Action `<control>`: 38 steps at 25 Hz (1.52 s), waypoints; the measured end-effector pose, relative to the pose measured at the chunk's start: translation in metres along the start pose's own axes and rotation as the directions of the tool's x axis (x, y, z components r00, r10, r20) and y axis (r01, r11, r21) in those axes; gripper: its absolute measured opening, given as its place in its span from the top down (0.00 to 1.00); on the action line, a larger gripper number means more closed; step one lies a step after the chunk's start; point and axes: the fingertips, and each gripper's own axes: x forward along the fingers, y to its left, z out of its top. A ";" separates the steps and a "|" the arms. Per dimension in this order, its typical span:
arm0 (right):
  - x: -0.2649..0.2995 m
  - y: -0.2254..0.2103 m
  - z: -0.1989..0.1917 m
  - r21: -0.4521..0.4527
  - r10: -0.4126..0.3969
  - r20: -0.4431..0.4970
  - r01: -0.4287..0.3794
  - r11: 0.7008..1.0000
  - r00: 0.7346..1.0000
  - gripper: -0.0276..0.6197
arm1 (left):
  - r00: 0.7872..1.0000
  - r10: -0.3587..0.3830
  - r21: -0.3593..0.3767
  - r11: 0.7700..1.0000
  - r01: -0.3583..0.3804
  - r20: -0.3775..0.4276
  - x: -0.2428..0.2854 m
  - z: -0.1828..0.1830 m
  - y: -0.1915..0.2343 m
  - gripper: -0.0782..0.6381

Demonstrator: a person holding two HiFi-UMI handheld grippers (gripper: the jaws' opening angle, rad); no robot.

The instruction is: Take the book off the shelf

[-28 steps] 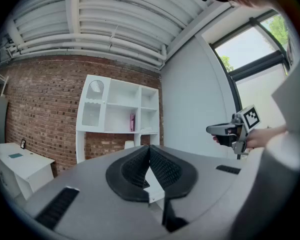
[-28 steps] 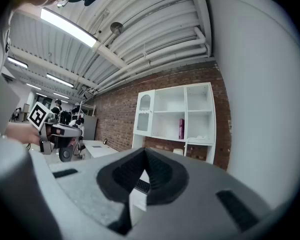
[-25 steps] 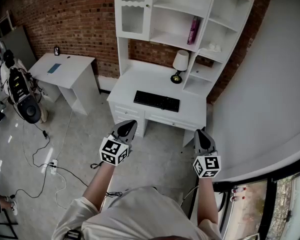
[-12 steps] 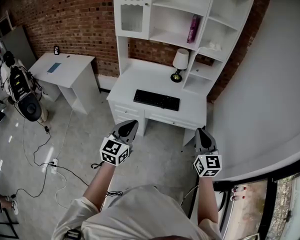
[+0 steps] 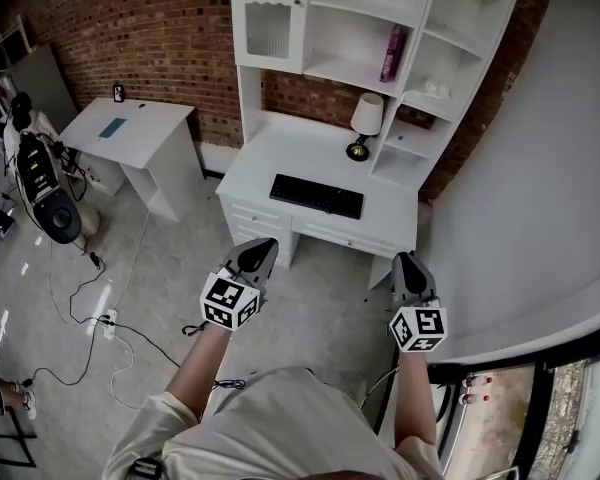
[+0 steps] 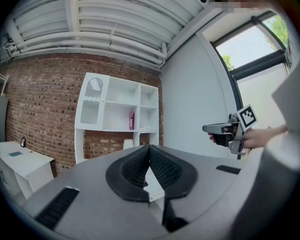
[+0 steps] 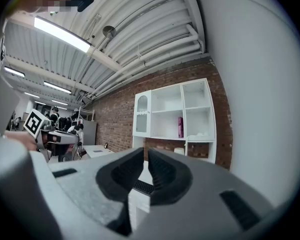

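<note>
Two empty tongs, the left gripper (image 5: 261, 246) and the right gripper (image 5: 408, 260), are being held pressed together well short of the desk (image 5: 280, 158), which is being brought slightly nearer, while the pink book (image 5: 391, 54) is being left upright on its shelf (image 5: 348, 70), untouched.

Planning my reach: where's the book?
Head view, top centre-right: the pink book stands on the hutch's open shelf against its right-hand partition, above the lamp.
</note>
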 end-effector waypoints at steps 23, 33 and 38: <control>0.001 -0.055 -0.015 0.007 0.062 -0.013 -0.062 0.998 0.998 0.76 | 0.998 0.064 -0.020 0.998 -0.064 -0.015 0.039 -0.010 -0.041 0.90; 0.010 -0.059 -0.024 0.015 0.075 -0.012 -0.075 0.997 0.997 0.76 | 0.997 0.067 -0.034 0.997 -0.068 -0.034 0.049 -0.015 -0.046 0.90; 0.030 -0.063 -0.029 0.017 0.059 -0.028 -0.058 0.998 0.998 0.76 | 0.998 0.054 -0.033 0.998 -0.056 -0.040 0.063 -0.016 -0.030 0.90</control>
